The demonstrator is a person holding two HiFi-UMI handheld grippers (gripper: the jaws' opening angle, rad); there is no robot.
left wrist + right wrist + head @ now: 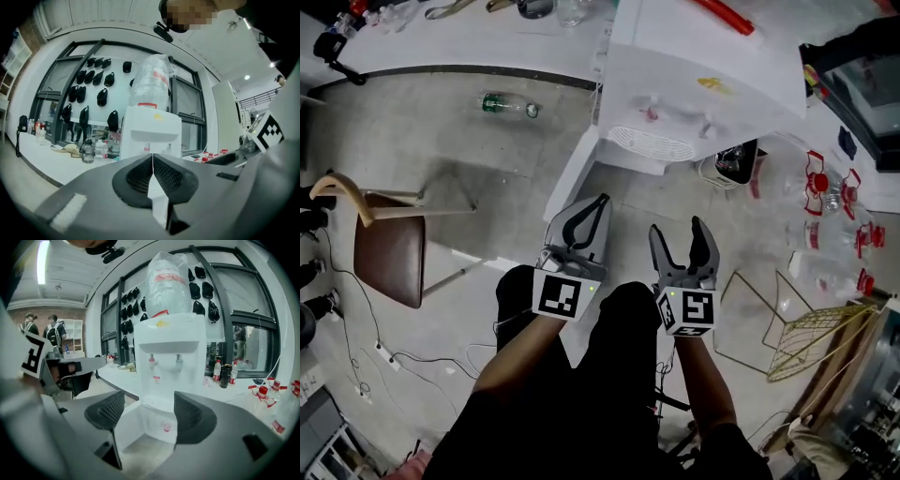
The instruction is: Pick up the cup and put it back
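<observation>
Big white water dispenser [675,84] stands at the end of the counter. The person has both claws out in front of it: left gripper [601,202] has its jaws pressed together on nothing, right gripper [678,231] is spread wide and empty. Tiny pink cup [166,426] sits in the dispenser's lower nook, well apart from both.

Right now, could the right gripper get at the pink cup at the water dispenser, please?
Probably yes: the right gripper is open, and the pink cup lies straight ahead, framed by its fingers, with nothing in between.
</observation>
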